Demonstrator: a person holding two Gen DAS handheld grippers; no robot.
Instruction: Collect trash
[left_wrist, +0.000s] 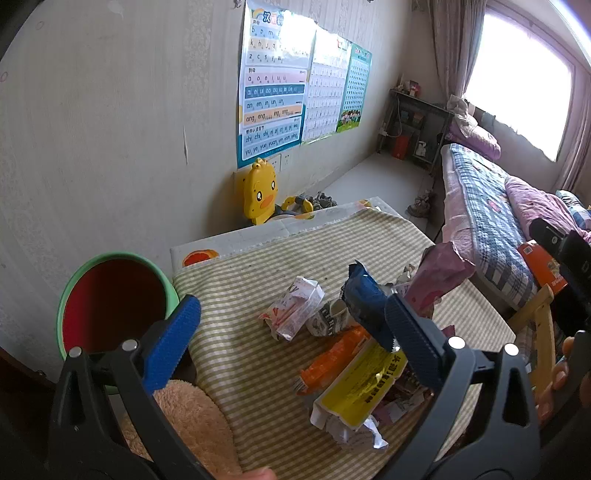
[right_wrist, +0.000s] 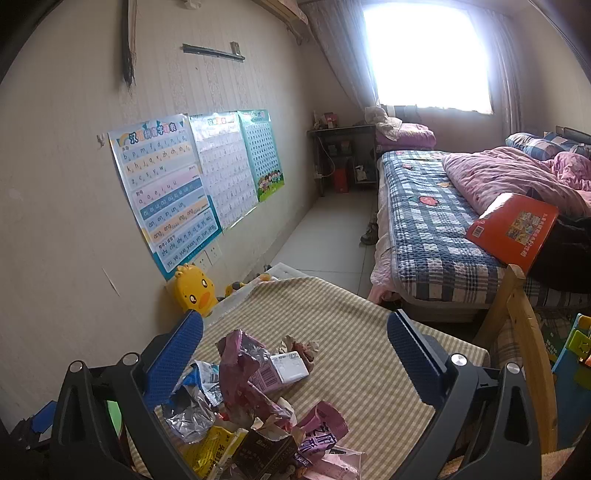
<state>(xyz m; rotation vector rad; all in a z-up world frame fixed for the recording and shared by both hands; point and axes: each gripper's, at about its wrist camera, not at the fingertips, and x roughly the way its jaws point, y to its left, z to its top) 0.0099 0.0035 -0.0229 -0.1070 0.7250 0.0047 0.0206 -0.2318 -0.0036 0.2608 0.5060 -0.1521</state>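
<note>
Left gripper spread wide, nothing between its blue pads, hovering over the trash pile at lower centre of the left wrist view. Its right finger overlaps a dark blue wrapper; cannot tell if they touch. Below that, a yellow packet and an orange wrapper side by side. A white carton lies a bit left of centre, crumpled foil piece just beside it. Pink bag stands up at right of the pile. All on the desk with striped green cloth. Green bin with a red inside at lower left, just beside the desk edge.

Right gripper also spread, empty, above the same pile at the bottom of the right wrist view. Purple foil bag at centre bottom, small pink carton touching it on the right. Silver foil wrapper by the left finger. Purple packet at the bottom edge. Yellow duck toy against the wall, left of centre. Bed at right, orange book on it.
</note>
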